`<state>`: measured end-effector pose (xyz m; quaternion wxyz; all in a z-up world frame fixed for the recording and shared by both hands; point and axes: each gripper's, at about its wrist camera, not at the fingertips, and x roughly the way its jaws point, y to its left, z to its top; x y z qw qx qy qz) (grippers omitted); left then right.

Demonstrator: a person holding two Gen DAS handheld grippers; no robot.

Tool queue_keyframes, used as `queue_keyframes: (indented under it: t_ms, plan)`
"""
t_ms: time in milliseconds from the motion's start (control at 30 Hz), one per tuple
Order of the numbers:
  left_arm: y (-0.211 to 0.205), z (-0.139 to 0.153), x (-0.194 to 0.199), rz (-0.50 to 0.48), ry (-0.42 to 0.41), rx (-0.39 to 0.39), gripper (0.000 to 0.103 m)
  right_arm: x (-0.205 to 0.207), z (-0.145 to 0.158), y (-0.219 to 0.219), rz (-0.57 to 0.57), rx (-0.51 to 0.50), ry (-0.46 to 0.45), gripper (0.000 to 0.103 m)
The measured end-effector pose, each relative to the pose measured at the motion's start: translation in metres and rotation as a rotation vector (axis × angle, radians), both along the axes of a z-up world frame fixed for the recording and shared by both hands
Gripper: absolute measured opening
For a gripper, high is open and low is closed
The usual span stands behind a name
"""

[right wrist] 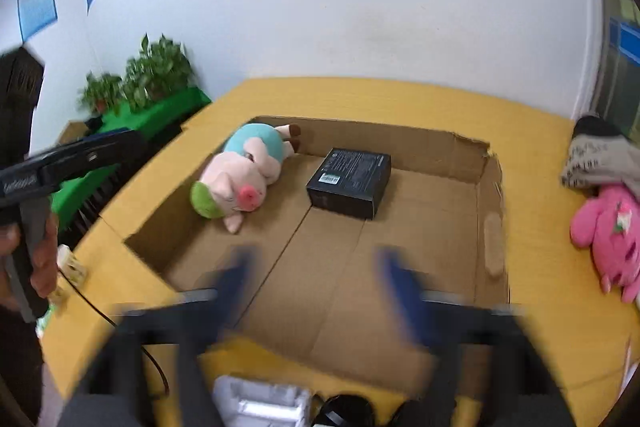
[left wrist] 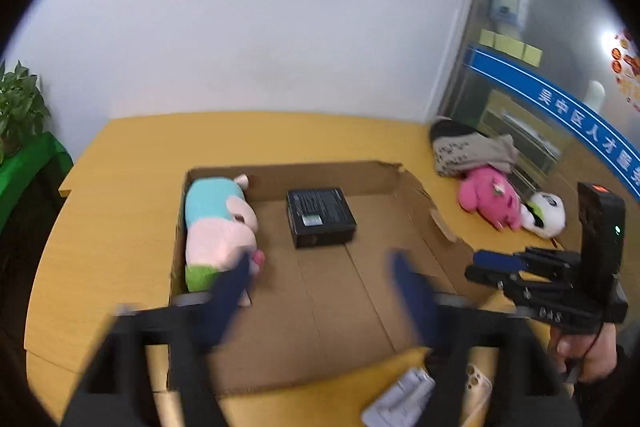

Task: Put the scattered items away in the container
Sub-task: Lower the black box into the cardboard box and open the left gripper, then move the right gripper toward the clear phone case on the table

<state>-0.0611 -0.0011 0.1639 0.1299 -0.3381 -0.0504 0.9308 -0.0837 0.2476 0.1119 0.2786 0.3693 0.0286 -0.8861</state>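
step: between picks, pig toy (right wrist: 240, 183) and black carton (right wrist: 348, 183) already in cardboard box (left wrist: 320, 167) | left gripper (left wrist: 322, 281): fingers wide, empty | right gripper (right wrist: 316, 267): fingers wide, empty | next: pink plush (right wrist: 604, 231) on table, right of box, well apart from fingers; needs rightward reach

Lit evenly and brightly from overhead, with soft shadows only. Blurred by motion at both sets of near fingers (left wrist: 412, 291) (right wrist: 236, 275). Bent and vignetted black at the fisheye edges; glared at a far lamp (left wrist: 614, 41).
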Motion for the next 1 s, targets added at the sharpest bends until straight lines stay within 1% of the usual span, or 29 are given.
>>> queue_keyframes:
  t_ms: [33,67,100,133,167,200,233,267,300,367,500,567,700,767,800,833,900,1000]
  plan:
    - [0.002,-0.003,0.006,-0.012,-0.034,-0.008,0.007,0.006,0.000,0.005,-0.012,-0.003,-0.005,0.030]
    - [0.004,-0.006,0.012,-0.022,-0.055,-0.015,0.007,0.014,-0.001,0.010,-0.021,-0.009,-0.014,0.043]
    - [0.008,-0.010,0.021,-0.032,-0.055,-0.023,0.007,0.020,-0.004,0.014,-0.027,-0.017,-0.028,0.077]
    - [0.009,-0.012,0.029,-0.040,-0.048,-0.027,0.010,0.029,-0.007,0.020,-0.030,-0.032,-0.041,0.094]
    - [0.010,-0.015,0.037,-0.047,-0.043,-0.028,0.015,0.038,-0.009,0.025,-0.031,-0.044,-0.036,0.102]
    - [0.012,-0.021,0.047,-0.048,-0.047,-0.025,0.041,0.046,-0.013,0.029,-0.030,-0.043,-0.031,0.102]
    - [0.013,-0.028,0.056,-0.045,-0.057,-0.019,0.073,0.054,-0.018,0.032,-0.031,-0.031,-0.034,0.102]
    - [0.014,-0.032,0.062,-0.041,-0.058,-0.015,0.081,0.061,-0.025,0.037,-0.037,-0.011,-0.039,0.102]
    - [0.016,-0.038,0.070,-0.042,-0.058,-0.002,0.081,0.067,-0.033,0.043,-0.046,0.005,-0.050,0.102]
    - [0.021,-0.051,0.083,-0.070,-0.086,0.016,0.081,0.076,-0.056,0.059,-0.053,0.011,-0.111,0.102]
    - [0.038,-0.088,0.103,-0.113,-0.187,0.062,0.081,0.086,-0.102,0.082,-0.077,0.028,-0.239,0.102]
    - [0.050,-0.109,0.110,-0.137,-0.242,0.084,0.081,0.089,-0.124,0.085,-0.076,0.041,-0.284,0.102]
    - [0.066,-0.146,0.121,-0.139,-0.348,0.166,0.080,0.092,-0.150,0.080,-0.069,0.070,-0.295,0.100]
    - [0.075,-0.158,0.124,-0.144,-0.378,0.175,0.080,0.091,-0.159,0.077,-0.061,0.071,-0.303,0.100]
    - [0.080,-0.163,0.126,-0.155,-0.393,0.172,0.080,0.091,-0.163,0.075,-0.053,0.075,-0.311,0.101]
    - [0.084,-0.167,0.127,-0.163,-0.404,0.169,0.080,0.093,-0.164,0.071,-0.043,0.086,-0.296,0.101]
    - [0.088,-0.174,0.128,-0.186,-0.421,0.172,0.080,0.102,-0.166,0.062,0.006,0.094,-0.285,0.101]
    - [0.086,-0.183,0.129,-0.216,-0.454,0.195,0.080,0.123,-0.165,0.046,0.116,0.075,-0.303,0.101]
